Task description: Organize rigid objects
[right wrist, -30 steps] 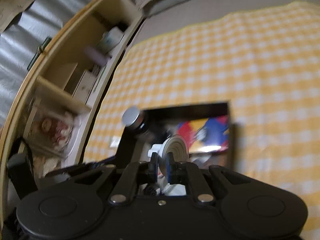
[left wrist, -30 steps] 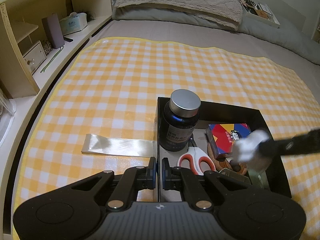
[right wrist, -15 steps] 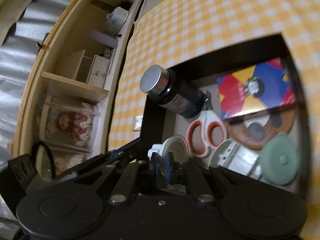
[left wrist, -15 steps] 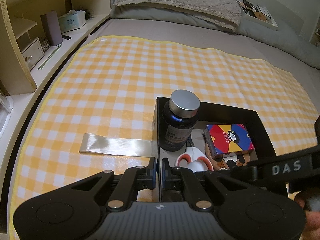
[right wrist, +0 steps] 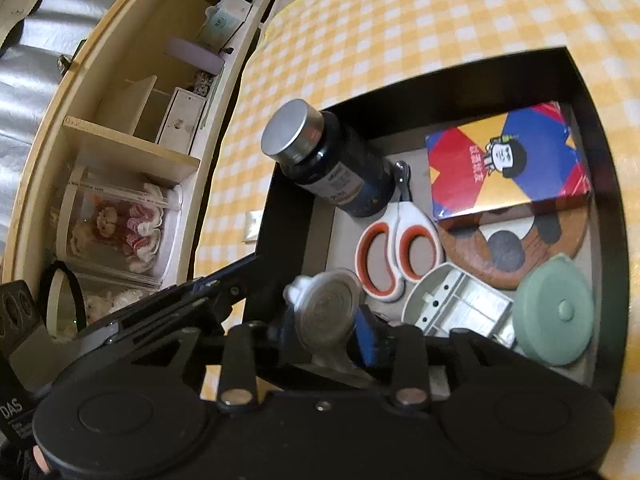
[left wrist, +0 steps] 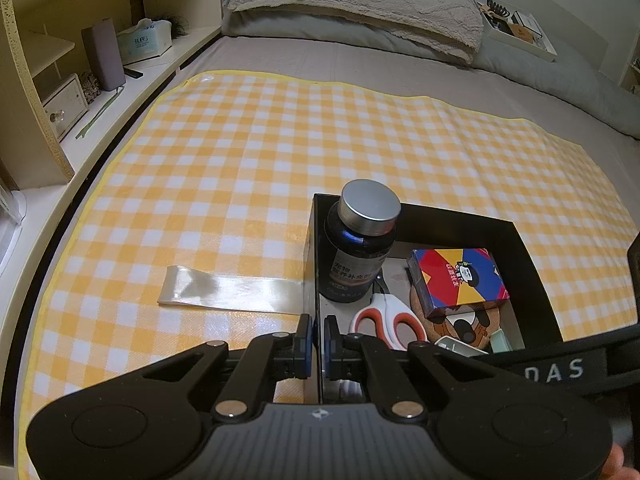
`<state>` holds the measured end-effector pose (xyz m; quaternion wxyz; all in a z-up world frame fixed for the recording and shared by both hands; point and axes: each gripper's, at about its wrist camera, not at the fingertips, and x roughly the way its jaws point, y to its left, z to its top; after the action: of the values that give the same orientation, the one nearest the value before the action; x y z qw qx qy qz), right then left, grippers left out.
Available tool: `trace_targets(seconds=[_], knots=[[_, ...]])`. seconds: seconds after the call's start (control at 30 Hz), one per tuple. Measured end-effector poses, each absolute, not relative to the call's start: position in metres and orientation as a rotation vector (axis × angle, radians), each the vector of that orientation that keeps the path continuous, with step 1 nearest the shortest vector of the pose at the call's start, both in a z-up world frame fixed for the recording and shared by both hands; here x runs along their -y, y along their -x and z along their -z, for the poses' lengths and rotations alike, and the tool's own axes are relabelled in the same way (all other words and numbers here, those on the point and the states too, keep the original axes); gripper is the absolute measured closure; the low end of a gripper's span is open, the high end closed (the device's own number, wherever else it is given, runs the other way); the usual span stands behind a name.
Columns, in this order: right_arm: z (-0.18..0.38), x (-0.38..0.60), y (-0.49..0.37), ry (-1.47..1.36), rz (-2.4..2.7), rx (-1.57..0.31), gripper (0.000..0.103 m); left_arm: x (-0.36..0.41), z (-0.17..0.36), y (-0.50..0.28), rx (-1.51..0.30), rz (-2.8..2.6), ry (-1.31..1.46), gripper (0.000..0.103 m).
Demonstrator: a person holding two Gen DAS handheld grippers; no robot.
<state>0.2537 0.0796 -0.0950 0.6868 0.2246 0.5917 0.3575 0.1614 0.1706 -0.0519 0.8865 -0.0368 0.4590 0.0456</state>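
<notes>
From the left wrist view, the left gripper is clenched on the near part of the left wall of the open black rectangular box, steadying it on the yellow-and-white checked cloth spread over the bed. Inside the box stand a dark blue bottle with a silver cap, white scissors with orange-lined handles and a red, blue and yellow card box resting on a round brown coaster; a clear strip of tape lies on the cloth just outside the left wall. From the right wrist view, the right gripper hangs over the near left corner of the box, and its jaws have just been opening around the round white and grey disc-shaped object, which sits loose between the blue pads, apparently released or nearly so. Beside it lie a pale grey plastic frame and a round green lid. To finish this step well, I would let the jaws spread fully before lifting, draw the gripper straight back and up so a pad does not drag the disc, and keep the left hold firm so the box does not slide on the soft bed.
</notes>
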Motion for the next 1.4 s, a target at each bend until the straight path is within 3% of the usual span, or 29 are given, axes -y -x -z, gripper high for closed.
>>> trace_targets(seconds=[0.47, 0.53, 0.87, 0.93, 1.0, 1.07, 1.4], knots=[[0.074, -0.071, -0.247, -0.324, -0.791, -1.248, 0.049, -0.171, 0.052, -0.161, -0.955, -0.094, 0.077, 0.098], [0.07, -0.07, -0.245, -0.29, -0.797, -1.234, 0.037, -0.171, 0.052, -0.161, -0.955, -0.095, 0.076, 0.098], [0.039, -0.055, -0.229, -0.181, -0.843, -1.116, 0.024, -0.171, 0.052, -0.161, -0.955, -0.098, 0.073, 0.098], [0.032, -0.048, -0.225, -0.165, -0.847, -1.091, 0.013, -0.172, 0.052, -0.161, -0.955, -0.099, 0.071, 0.098], [0.025, -0.042, -0.221, -0.154, -0.848, -1.065, 0.013, -0.172, 0.052, -0.161, -0.955, -0.099, 0.07, 0.098], [0.018, -0.034, -0.216, -0.143, -0.836, -1.041, 0.001, -0.173, 0.051, -0.161, -0.955, -0.099, 0.071, 0.098], [-0.009, -0.002, -0.187, -0.138, -0.718, -0.938, 0.0, -0.173, 0.051, -0.161, -0.955, -0.1, 0.069, 0.098]])
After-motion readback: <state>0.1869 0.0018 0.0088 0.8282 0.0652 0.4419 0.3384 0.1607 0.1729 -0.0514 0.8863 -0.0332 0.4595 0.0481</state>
